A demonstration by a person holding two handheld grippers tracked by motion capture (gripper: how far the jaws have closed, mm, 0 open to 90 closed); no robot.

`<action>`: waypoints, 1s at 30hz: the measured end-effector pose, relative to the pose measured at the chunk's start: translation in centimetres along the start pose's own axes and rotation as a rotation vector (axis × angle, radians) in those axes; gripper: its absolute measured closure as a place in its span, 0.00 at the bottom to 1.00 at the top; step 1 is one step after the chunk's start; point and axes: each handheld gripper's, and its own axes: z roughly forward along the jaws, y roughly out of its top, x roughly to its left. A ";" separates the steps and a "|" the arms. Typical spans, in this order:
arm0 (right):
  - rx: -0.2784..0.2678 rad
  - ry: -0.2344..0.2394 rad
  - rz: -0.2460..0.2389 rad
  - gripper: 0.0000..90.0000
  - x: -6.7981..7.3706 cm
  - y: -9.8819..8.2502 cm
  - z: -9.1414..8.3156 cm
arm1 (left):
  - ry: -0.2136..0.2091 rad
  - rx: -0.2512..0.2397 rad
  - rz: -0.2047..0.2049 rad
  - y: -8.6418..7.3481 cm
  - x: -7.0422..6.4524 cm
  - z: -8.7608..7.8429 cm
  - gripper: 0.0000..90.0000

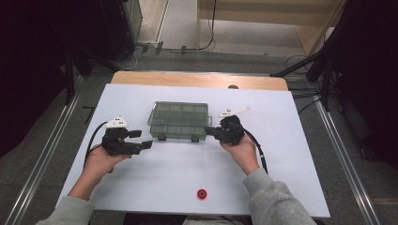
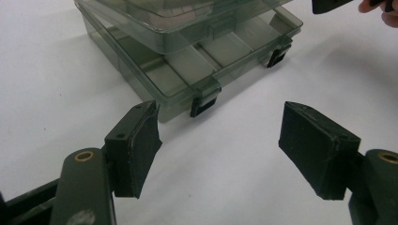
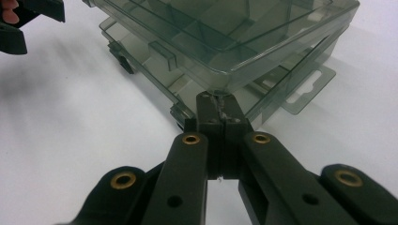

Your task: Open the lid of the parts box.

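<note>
A smoky clear plastic compartment box (image 1: 178,119) lies at the middle of the white table (image 1: 164,173). Its lid (image 3: 225,42) stands slightly raised above the base (image 2: 155,70). My right gripper (image 1: 209,131) is shut, and its tips (image 3: 219,101) touch the lid's front right corner. I cannot tell whether the rim is pinched between them. My left gripper (image 1: 141,139) is open near the box's front left corner, apart from it. Nothing lies between its pads (image 2: 141,140). Two dark latches (image 2: 204,105) hang on the box's front wall.
A small red round thing (image 1: 202,193) lies near the table's front edge. The table's far edge is a wooden strip (image 1: 197,79). Cables trail from both grippers over the table. A hanging tab (image 3: 305,91) sticks out from the box's far side.
</note>
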 end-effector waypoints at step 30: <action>-0.005 0.002 0.011 1.00 0.2 2.0 0.0 | 0.042 -0.022 0.005 2.5 2.8 2.0 0.32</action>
